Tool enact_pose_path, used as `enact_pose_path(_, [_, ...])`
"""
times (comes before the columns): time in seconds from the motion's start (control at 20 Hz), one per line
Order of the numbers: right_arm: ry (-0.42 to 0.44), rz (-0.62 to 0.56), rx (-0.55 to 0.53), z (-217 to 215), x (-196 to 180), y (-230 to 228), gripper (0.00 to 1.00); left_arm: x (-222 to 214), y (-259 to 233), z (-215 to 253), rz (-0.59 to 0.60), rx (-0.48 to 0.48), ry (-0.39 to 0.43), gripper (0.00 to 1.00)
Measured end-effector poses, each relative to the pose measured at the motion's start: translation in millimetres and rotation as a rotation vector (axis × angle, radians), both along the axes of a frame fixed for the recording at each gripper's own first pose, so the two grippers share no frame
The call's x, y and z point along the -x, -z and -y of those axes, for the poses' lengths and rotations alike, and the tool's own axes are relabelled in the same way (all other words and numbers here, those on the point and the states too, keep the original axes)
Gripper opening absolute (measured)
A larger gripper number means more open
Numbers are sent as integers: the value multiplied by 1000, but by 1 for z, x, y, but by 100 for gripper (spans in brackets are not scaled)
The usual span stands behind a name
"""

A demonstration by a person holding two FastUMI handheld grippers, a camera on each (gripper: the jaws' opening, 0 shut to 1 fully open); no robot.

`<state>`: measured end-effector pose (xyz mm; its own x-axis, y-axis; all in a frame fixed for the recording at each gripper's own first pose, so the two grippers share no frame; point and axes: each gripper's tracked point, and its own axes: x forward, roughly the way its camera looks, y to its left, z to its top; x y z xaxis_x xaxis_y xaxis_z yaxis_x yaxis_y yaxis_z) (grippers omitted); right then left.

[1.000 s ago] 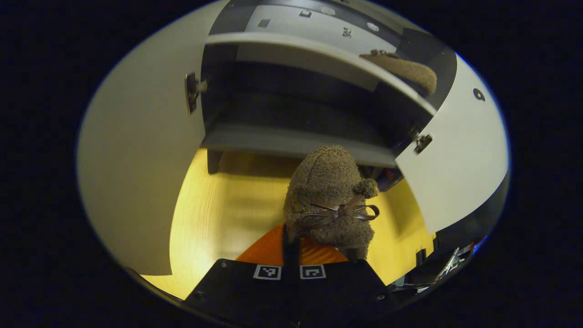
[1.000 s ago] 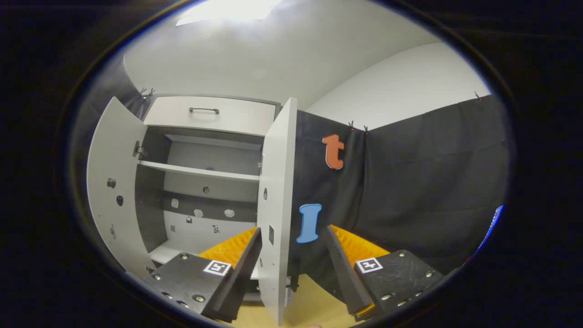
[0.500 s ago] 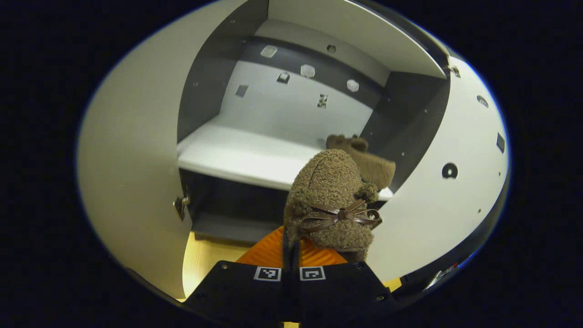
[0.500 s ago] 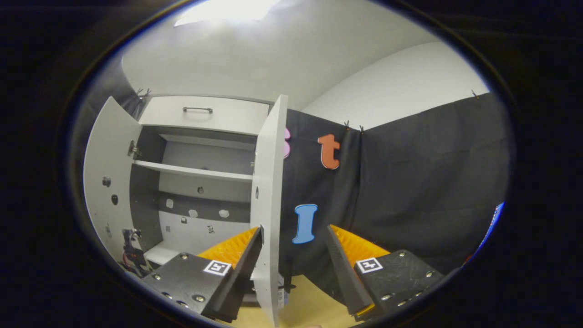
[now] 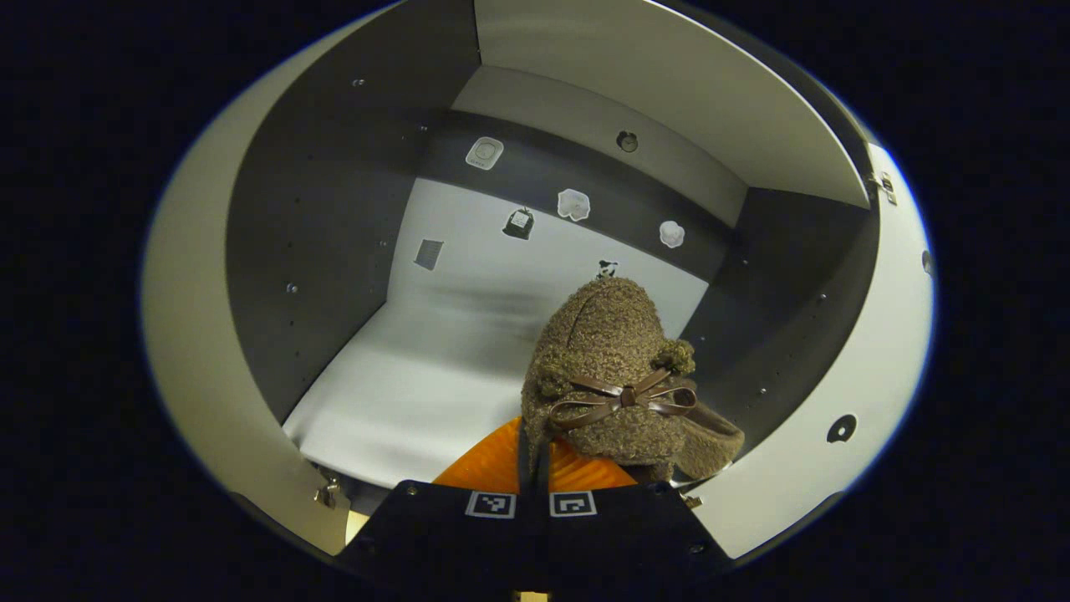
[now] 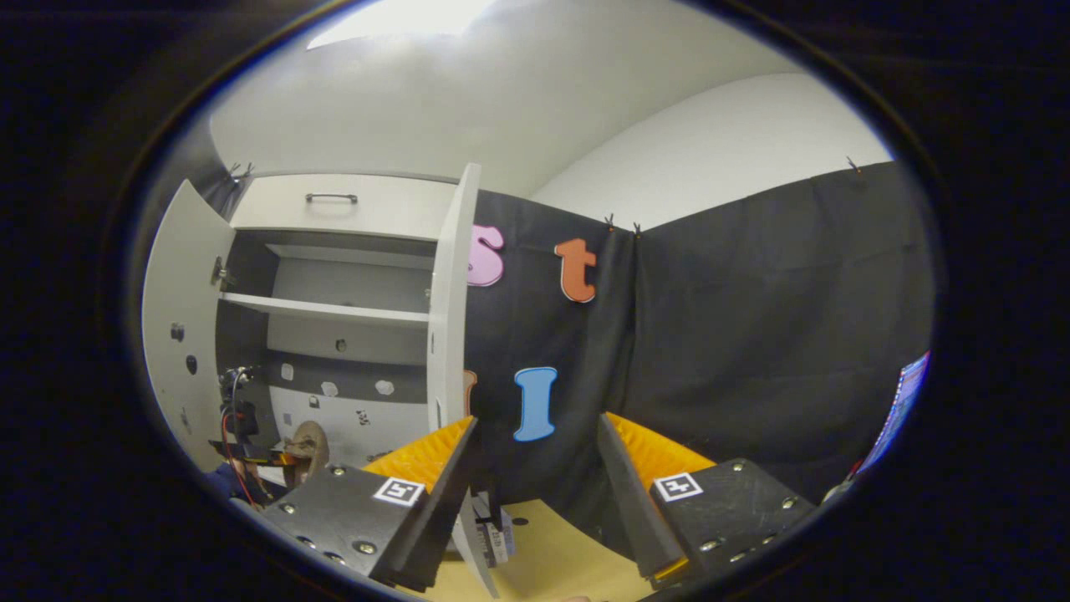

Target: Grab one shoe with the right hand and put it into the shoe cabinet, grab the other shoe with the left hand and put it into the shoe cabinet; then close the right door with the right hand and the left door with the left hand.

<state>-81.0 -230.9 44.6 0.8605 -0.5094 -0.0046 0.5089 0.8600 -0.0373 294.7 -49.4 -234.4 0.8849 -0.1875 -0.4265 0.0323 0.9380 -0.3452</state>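
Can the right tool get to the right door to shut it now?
Probably yes. The right tool is open and holds nothing, and the right door stands open just ahead of it, edge-on, with bare floor between them. The left tool, carrying a shoe, is busy farther in.

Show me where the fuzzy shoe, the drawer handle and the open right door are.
fuzzy shoe (image 5: 606,347): left gripper view, its toe.
drawer handle (image 6: 331,198): right gripper view, the bar's middle.
right door (image 6: 450,276): right gripper view, its inner face.

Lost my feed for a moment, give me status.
Left tongs shut on second shoe, inside cabinet over the shelf. Right tongs open, empty. First shoe alongside; both doors open.
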Motion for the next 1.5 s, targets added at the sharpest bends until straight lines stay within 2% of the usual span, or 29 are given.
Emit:
enact_pose_path(0.3, [75,-32,-10,26,18,12,84,-49,0,-14,-14,-43,-46,0])
enact_pose_path(0.5, [110,-43,-17,37,23,17,84,-65,11,-20,-41,-82,-59,1])
enact_pose_path(0.55, [115,-46,-18,38,24,18,82,-68,16,-22,-49,-100,-61,0])
enact_pose_path(0.6, [120,-48,-17,39,24,18,84,-71,21,-23,-57,-123,-61,4])
enact_pose_path(0.65, [124,-51,-16,41,25,19,84,-74,25,-25,-67,-145,-59,1])
enact_pose_path(0.75, [133,-57,-13,44,27,21,82,-79,34,-25,-86,-165,-62,1])
enact_pose_path(0.8, [138,-59,-12,45,27,21,84,-81,37,-24,-92,-173,-61,0])
enact_pose_path(1.3, [161,-73,-32,55,32,31,84,-90,57,-18,-147,-249,-38,1])
enact_pose_path(1.4, [159,-74,-37,55,32,33,84,-90,56,-16,-147,-259,-28,3])
enact_pose_path(1.45, [160,-75,-38,56,32,34,84,-90,57,-15,-152,-264,-22,13])
enact_pose_path(1.5, [160,-75,-39,56,32,34,84,-89,56,-12,-153,-262,-10,17])
